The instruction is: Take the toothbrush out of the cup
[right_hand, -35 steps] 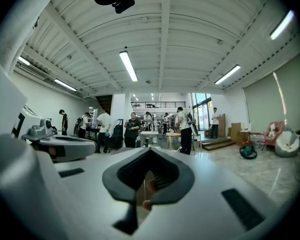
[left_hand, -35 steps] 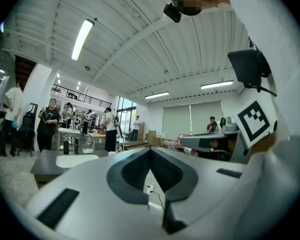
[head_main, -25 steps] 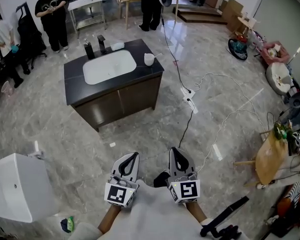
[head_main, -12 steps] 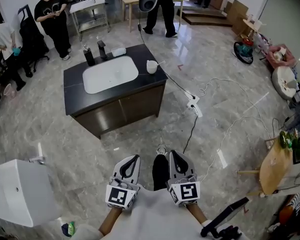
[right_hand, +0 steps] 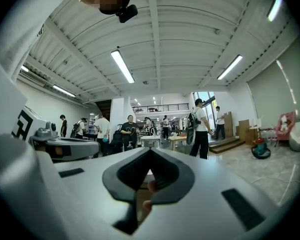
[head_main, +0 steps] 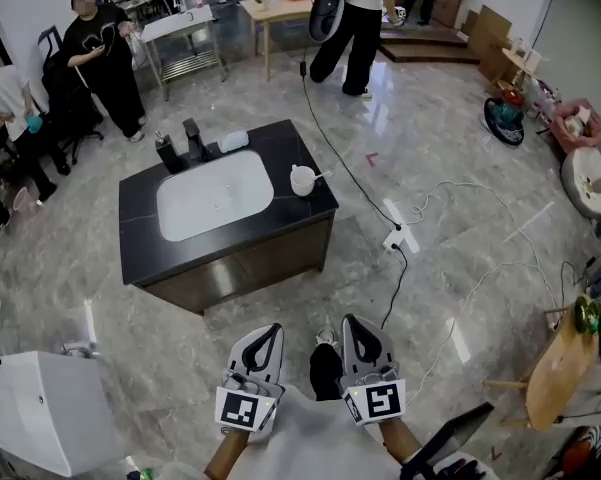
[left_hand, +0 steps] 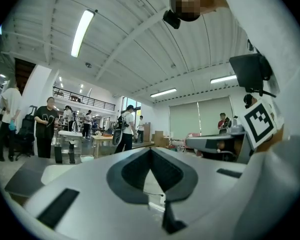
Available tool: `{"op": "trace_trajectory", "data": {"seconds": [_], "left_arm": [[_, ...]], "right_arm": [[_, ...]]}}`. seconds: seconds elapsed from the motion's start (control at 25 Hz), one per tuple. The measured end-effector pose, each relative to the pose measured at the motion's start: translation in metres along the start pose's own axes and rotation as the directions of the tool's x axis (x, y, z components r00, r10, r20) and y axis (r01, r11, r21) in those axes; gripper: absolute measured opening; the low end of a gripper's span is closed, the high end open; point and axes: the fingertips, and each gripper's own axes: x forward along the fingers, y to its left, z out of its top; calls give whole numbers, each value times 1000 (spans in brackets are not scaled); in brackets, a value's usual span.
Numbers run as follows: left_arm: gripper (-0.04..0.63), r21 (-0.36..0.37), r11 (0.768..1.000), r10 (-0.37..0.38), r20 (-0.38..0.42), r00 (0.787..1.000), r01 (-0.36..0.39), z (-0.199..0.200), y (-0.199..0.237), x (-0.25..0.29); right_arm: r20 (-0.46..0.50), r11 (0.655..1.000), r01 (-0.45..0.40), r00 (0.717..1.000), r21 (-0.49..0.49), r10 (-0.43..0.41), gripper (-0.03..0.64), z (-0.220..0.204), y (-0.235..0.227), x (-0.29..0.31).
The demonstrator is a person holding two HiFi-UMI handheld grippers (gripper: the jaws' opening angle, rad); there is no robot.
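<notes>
**Both grippers are empty and the toothbrush is in the cup**

Close to the person, the two grippers are held side by side, low in the head view. The left gripper (head_main: 267, 332) has its two jaws pressed together with nothing between them. The left gripper view shows this too, with the tips of the left gripper (left_hand: 150, 149) meeting at a point. The right gripper (head_main: 354, 324) is also pressed together and holds nothing. The right gripper view shows the same closed tips on the right gripper (right_hand: 150, 150). Each gripper has a cube with a black and white square on it. One is the left cube (head_main: 242, 409) and the other is the right cube (head_main: 378, 402). A dark shoe (head_main: 326, 368) shows between the two grippers, on the grey shiny floor (head_main: 180, 338).

Farther ahead stands a bench (head_main: 315, 208) with a black top, well apart from the grippers. A white sink (head_main: 215, 193) is set into the top. The white cup (head_main: 302, 180) stands on the right side of the bench, just beside the sink. The toothbrush (head_main: 321, 176) is in the cup and sticks out toward the right as a thin pale stick. At the back edge of the sink there is a black bottle (head_main: 167, 154), a black tap (head_main: 193, 138) and a small white thing (head_main: 233, 141).

A black cable (head_main: 365, 183) runs across the floor past the right side of the bench to a white plug strip (head_main: 400, 238).

Far away, a person in black (head_main: 105, 53) stands at the left, and another person (head_main: 355, 18) stands at the back.
</notes>
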Motion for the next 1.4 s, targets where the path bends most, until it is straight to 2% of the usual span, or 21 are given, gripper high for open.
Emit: {"op": "trace_trajectory", "data": {"seconds": [0.08,0.2,0.32,0.48,0.6,0.84,1.2,1.32,1.4], "left_arm": [[-5,-40,999,8,-1,1000,-8,-2,4,12],[-5,33,999,3,-83,997,-1,-19,16,31],[-5,43,999,26,-118,993,-21,-21,25,57],[-5,35,999,29,-79,996,-27,-9,29,98],[-5,89,996,25,-93,995,-17,-5,36,130],[-5,76,996,57,-79,995,-51,-2,51,176],[-5,57,994,101,-38,994,-99,17,61,209],[-5,96,990,104,-40,994,-100,17,63,210],[-5,98,989,113,-43,993,-109,17,66,209]], "right_arm": [[-26,1000,8,1000,12,-8,5,-9,-13,13],[-52,999,22,998,35,-20,5,-19,-30,30],[-57,999,12,998,44,-10,5,-18,-49,48],[-47,999,3,999,46,-1,5,-7,-81,76],[-30,999,4,1000,40,-2,5,3,-107,100],[-28,998,-47,998,32,47,5,8,-128,139],[1,994,-97,995,58,97,5,18,-142,168],[3,991,-123,992,48,123,5,22,-139,173],[5,989,-138,990,44,138,5,24,-136,176]]}}
